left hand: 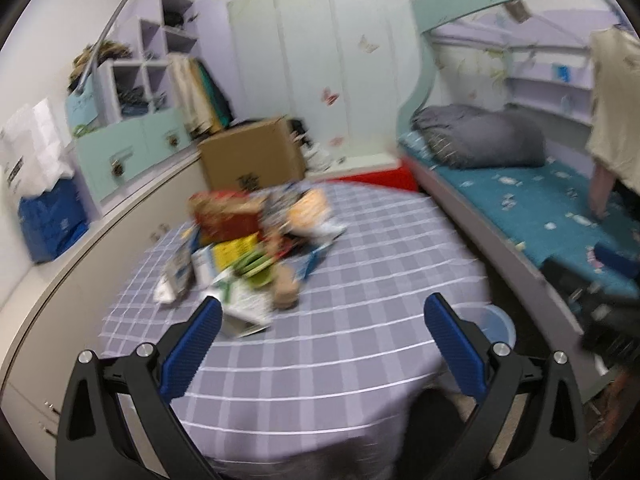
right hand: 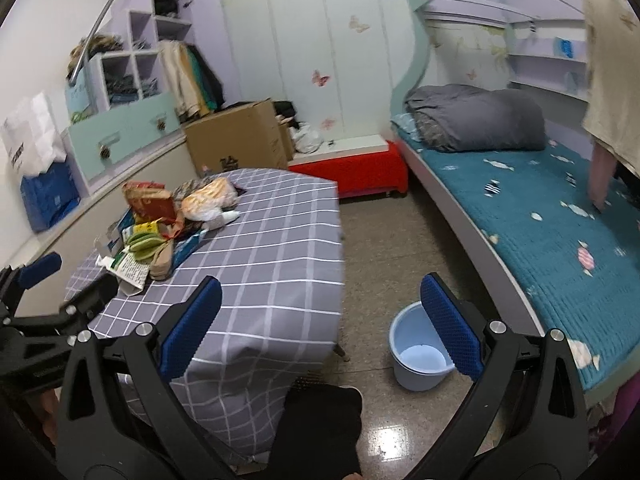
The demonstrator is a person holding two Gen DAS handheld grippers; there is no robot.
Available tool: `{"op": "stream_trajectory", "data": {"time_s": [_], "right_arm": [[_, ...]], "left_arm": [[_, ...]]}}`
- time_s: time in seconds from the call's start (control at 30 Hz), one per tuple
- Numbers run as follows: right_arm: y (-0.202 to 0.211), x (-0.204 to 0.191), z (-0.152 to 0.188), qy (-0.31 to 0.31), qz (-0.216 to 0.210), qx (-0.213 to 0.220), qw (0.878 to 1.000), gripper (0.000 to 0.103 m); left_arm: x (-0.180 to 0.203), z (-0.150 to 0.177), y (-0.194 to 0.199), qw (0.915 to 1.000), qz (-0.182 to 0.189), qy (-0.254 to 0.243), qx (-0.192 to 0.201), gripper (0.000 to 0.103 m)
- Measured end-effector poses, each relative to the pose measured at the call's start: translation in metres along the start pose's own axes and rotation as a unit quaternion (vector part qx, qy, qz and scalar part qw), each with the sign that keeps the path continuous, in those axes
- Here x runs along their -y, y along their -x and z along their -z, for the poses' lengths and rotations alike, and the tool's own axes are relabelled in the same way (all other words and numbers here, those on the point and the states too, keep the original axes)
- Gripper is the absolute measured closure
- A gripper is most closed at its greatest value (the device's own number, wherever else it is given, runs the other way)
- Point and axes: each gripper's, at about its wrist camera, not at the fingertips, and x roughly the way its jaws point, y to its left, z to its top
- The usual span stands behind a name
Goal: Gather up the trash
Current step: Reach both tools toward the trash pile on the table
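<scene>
A pile of trash (right hand: 168, 228), made of snack wrappers, cartons and a plastic bag, lies on the far left part of a table with a grey checked cloth (right hand: 276, 256). The left wrist view is blurred and shows the same pile of trash (left hand: 248, 248) just beyond my left gripper (left hand: 324, 316), which is open and holds nothing. My right gripper (right hand: 320, 292) is also open and holds nothing, and it hangs over the table's right edge. A light blue bucket (right hand: 416, 356) stands on the floor right of the table. My left gripper (right hand: 68, 280) shows at the left of the right wrist view.
A cardboard box (right hand: 240, 140) and a red bench (right hand: 352, 172) stand behind the table. A bed with a teal cover (right hand: 560, 232) runs along the right, where a person in a beige shirt (right hand: 612, 80) stands. Cabinets (right hand: 120, 136) line the left wall.
</scene>
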Motion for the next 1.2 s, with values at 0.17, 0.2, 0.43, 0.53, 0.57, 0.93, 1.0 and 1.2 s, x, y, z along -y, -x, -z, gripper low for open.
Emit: {"op": "stream_trajectory", "data": {"time_s": [0.17,0.2,0.43,0.53,0.57,0.93,1.0,1.2], "right_arm": [[-0.036,-0.041,0.0,0.034,-0.026,-0.024,0.999,0.006],[-0.044,-0.05,0.0,0.041,-0.032,-0.027,0.998,0.006],[-0.089,-0.094,0.001,0.063,-0.056,-0.055,0.995,0.006],[-0.103,-0.106,-0.001,0.07,-0.052,-0.063,0.994,0.006],[-0.108,-0.109,-0.002,0.07,-0.048,-0.066,0.994,0.006],[-0.15,-0.152,-0.023,0.014,-0.13,-0.1,0.986,0.006],[-0.157,-0.166,-0.025,0.002,-0.153,-0.1,0.983,0.006],[-0.175,-0.198,-0.031,0.003,-0.181,-0.116,0.977,0.014]], "left_arm": [[-0.064,0.019,-0.031,0.9983,-0.009,0.043,-0.038,0.004],[-0.077,0.022,-0.038,0.9977,-0.009,0.051,-0.044,0.004],[-0.109,0.028,-0.072,0.9943,0.046,0.069,-0.067,0.004],[-0.112,0.025,-0.081,0.9905,0.085,0.083,-0.068,0.004],[-0.113,0.023,-0.085,0.9891,0.095,0.089,-0.069,0.004],[-0.155,0.017,-0.106,0.9872,0.049,0.137,-0.066,0.012],[-0.169,0.015,-0.107,0.9869,0.027,0.147,-0.06,0.012],[-0.191,0.01,-0.111,0.9829,0.038,0.172,-0.055,0.012]]}}
